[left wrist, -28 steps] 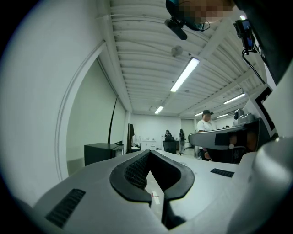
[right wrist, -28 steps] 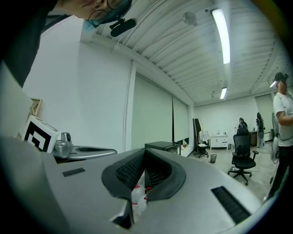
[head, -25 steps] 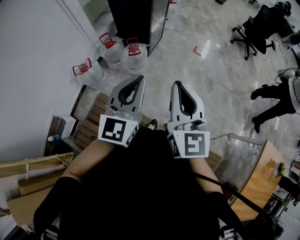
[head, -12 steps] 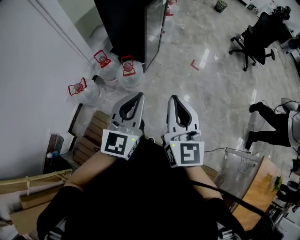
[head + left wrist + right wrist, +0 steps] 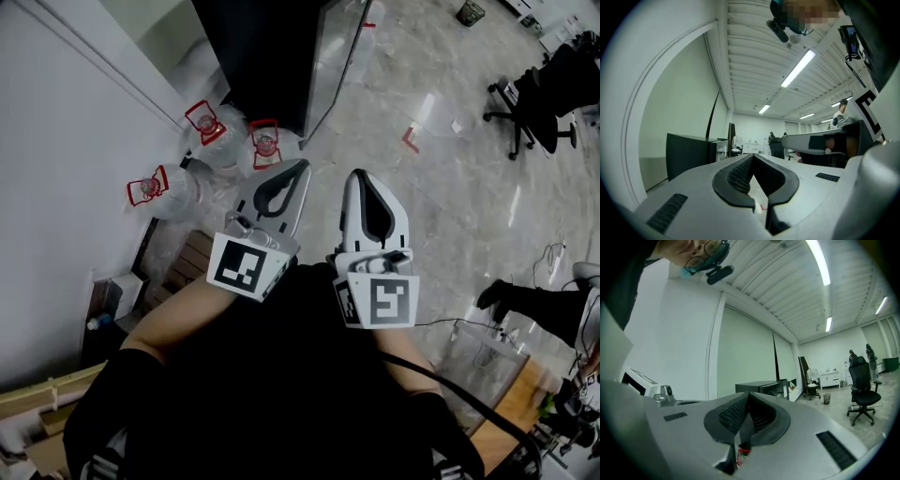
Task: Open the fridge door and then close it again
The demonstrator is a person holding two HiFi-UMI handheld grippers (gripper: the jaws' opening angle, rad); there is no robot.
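Nearing the fridge [image 5: 267, 56] since before: left claw [image 5: 300, 166], right claw [image 5: 355, 175], both closed.

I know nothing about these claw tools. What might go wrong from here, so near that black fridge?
1. The water jugs stand on the floor right beside the fridge. A foot might knock one on the approach.
2. The left gripper and right gripper are both shut and empty. Unless their jaws open first, they would probably bump the fridge rather than grip it.
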